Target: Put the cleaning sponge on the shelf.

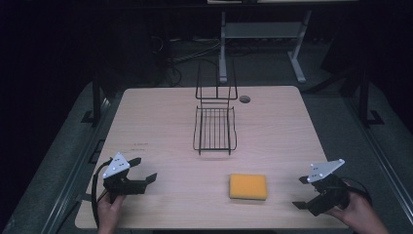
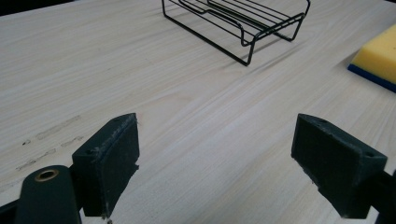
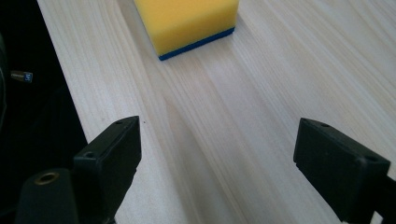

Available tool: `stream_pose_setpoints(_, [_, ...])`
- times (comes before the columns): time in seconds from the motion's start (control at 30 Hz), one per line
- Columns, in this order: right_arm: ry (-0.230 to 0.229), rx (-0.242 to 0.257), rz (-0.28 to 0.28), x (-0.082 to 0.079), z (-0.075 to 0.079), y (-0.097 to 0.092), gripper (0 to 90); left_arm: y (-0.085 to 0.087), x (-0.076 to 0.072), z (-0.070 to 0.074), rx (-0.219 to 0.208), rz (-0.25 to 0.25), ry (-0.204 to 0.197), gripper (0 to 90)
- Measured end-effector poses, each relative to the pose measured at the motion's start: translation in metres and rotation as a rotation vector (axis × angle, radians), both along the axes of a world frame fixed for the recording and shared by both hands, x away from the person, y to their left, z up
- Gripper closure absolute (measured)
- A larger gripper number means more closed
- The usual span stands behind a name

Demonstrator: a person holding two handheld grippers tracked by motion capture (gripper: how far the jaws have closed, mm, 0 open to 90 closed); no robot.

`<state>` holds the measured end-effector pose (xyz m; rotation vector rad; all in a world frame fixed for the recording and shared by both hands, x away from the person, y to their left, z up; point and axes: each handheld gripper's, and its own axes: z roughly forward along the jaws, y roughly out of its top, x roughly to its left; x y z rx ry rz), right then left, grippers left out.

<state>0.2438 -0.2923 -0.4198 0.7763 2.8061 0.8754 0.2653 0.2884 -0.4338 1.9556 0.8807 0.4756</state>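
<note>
A yellow sponge (image 1: 248, 186) with a blue underside lies flat on the wooden table (image 1: 160, 122), near the front edge right of centre. It appears at the right edge of the left gripper view as the sponge (image 2: 379, 57) and at the top of the right gripper view as the sponge (image 3: 187, 23). A black wire rack (image 1: 215, 127) with an upright back stands mid-table; its front end (image 2: 243, 23) is at the top of the left gripper view. My left gripper (image 1: 143, 170) rests at the front left, open and empty. My right gripper (image 1: 302, 192) sits open at the front right, pointing toward the sponge.
A round cable hole (image 1: 244, 99) is in the table behind the rack. Beyond the far edge stand a white desk frame (image 1: 263, 34) and loose cables (image 1: 195, 51) on the floor. The table's front edge (image 3: 70, 93) runs close beside my right gripper.
</note>
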Motion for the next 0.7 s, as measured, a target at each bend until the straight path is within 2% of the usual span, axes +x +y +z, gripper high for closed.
stream_pose_setpoints(0.2, [0.001,-0.004,0.019,0.005,0.000,0.005,14.6,0.000,0.000,-0.001,-0.008,0.002,0.007,14.6])
stream_pose_setpoints(0.27, [0.006,-0.016,0.023,0.006,0.001,0.008,14.5,-0.001,0.000,0.000,0.008,-0.005,0.000,14.6])
stream_pose_setpoints(0.43, [-0.010,-0.028,0.048,0.010,0.006,0.016,14.5,-0.001,0.000,-0.001,0.015,-0.006,0.005,14.6])
stream_pose_setpoints(0.5, [-0.010,-0.031,0.059,0.011,0.007,0.020,14.5,0.000,0.000,-0.001,0.003,-0.008,0.006,14.6])
stream_pose_setpoints(0.7, [0.000,-0.046,0.083,0.016,0.009,0.028,14.5,0.001,0.000,0.000,0.004,-0.008,0.000,14.6])
